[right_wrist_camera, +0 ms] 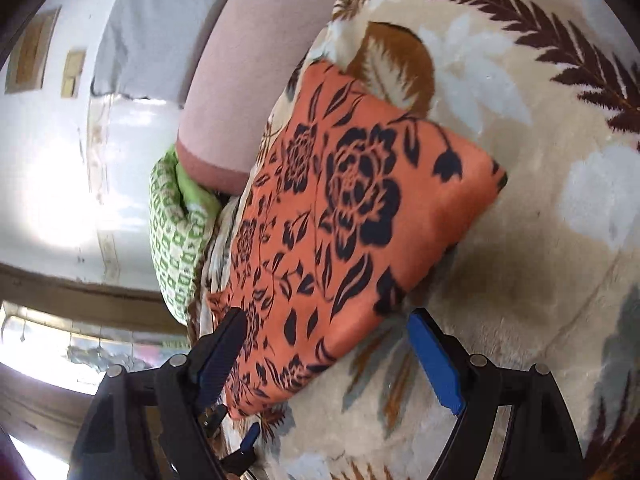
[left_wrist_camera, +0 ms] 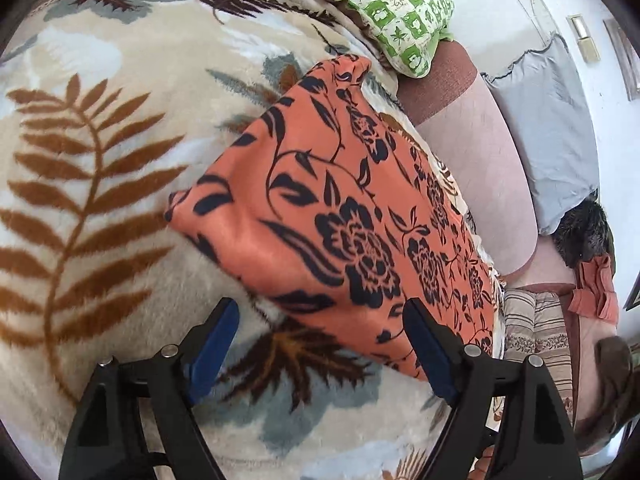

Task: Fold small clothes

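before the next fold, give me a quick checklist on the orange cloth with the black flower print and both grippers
1. Left gripper open, nothing clamped: ok.
2. Right gripper open, pads off the fabric: ok.
3. Orange cloth with black flower print lies as a flat folded block on the cream leaf-patterned fleece blanket: ok.
4. Cloth fully supported: not ok, its far side hangs over the blanket's edge toward the pink cushion.
5. Layers underneath lined up: cannot tell, hidden.
6. Green-and-white patterned cloth lies apart from the orange cloth: ok.
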Demonstrator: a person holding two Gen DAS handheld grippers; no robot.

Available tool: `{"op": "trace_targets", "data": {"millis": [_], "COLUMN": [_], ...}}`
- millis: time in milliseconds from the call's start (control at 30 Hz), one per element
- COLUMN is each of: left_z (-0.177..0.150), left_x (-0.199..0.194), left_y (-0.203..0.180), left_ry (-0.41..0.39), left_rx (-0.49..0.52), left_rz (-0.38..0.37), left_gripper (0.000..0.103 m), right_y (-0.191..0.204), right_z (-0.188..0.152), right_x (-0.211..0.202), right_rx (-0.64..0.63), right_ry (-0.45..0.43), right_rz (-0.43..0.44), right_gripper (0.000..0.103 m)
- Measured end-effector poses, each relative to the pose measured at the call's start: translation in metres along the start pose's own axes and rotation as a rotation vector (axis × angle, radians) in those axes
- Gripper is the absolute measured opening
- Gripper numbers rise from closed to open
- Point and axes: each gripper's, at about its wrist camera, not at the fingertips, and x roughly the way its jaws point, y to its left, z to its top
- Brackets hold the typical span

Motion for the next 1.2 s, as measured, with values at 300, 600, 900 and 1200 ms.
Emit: {"op": "trace_targets", "data": {"millis": [300,600,900,1200], "left_z": [0.012,0.022,0.023,0.01], "left_x": [0.021,0.028,0.032,0.008], "left_y": [-0.022,-0.02,-0.017,-0.011], "left_ry": [-0.044,-0.108,-0.122,-0.144], "left_rx": [0.135,0.143,0.142,0.142], "left_rz": [0.077,0.082,0.086,0.071], "left_gripper": [0.09,0.04,0.023,0.015], "right_y": [0.003,-0.01,-0.018,0.03], "right_z": [0.004,0.022,0.036,0.011], "right_x": [0.011,0.013,0.023,-0.003], "right_rx": [-0.01,0.028,0.001,-0.237], "right_ry": [0.005,-0.076,-0.093,-0.202], "right_rz": [-0.029,-0.035,-0.101,-0.145], "right_gripper": [0.085,0.077,0.023,0.018]}}
